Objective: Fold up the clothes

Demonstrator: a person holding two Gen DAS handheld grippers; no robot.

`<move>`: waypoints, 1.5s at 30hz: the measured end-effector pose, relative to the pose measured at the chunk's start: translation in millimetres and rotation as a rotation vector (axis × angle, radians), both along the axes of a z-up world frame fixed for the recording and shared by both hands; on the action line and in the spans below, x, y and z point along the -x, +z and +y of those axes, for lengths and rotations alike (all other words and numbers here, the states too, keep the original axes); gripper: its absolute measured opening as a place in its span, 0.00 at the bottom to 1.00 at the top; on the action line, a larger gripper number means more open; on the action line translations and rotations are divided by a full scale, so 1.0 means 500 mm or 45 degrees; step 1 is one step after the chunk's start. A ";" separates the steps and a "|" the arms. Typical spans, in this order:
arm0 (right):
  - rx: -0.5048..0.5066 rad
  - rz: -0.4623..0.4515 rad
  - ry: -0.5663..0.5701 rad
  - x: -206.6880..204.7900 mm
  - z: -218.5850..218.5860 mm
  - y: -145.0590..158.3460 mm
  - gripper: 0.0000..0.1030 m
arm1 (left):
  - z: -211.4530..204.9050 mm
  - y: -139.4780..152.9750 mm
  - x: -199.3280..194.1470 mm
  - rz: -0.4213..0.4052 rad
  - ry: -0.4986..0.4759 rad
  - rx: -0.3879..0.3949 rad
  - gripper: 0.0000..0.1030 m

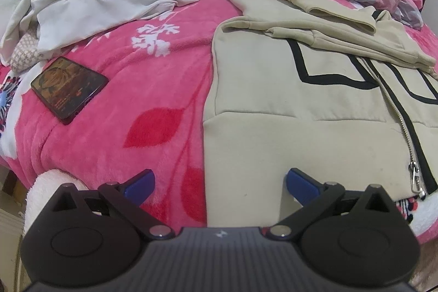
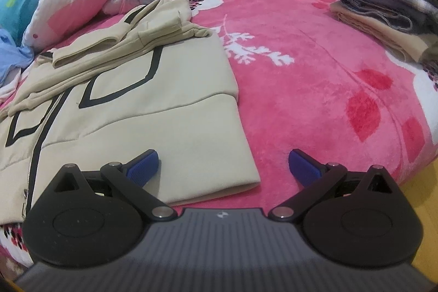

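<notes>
While flat, jacket (image 1: 287, 100) hem faces grippers, zip lengthwise.

Beige zip-up jacket (image 1: 301, 106) lies flat, front up, on the pink floral blanket (image 1: 153, 89). Black outline shapes either side of a closed zipper (image 1: 405, 127); silver pull near the hem. Both sleeves (image 1: 323, 26) folded in across the far chest area. Hem edge nearest, bottom-right corner (image 2: 246, 177) flat on the blanket.

My beige jacket (image 1: 287, 133) is matt fleecy cloth with a shiny metal zipper (image 1: 408, 138); the pink blanket (image 1: 153, 78) looks plush; the phone (image 1: 68, 89) is glossy.
</notes>
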State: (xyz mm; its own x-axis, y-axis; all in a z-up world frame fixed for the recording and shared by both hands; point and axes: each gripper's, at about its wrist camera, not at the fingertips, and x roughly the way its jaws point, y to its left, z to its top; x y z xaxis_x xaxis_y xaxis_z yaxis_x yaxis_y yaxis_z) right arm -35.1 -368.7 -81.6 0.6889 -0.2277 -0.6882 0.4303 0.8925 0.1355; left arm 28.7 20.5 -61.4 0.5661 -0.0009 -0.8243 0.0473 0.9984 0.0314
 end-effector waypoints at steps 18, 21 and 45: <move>-0.013 0.033 0.025 -0.003 -0.004 0.002 0.99 | -0.017 0.003 0.014 -0.060 -0.014 -0.077 1.00; -0.010 0.053 0.016 -0.009 -0.001 0.002 0.99 | -0.016 0.002 0.015 -0.062 -0.007 -0.067 1.00; -0.033 -0.149 0.111 0.044 -0.021 0.001 0.99 | 0.030 -0.010 0.020 -0.118 -0.101 0.104 1.00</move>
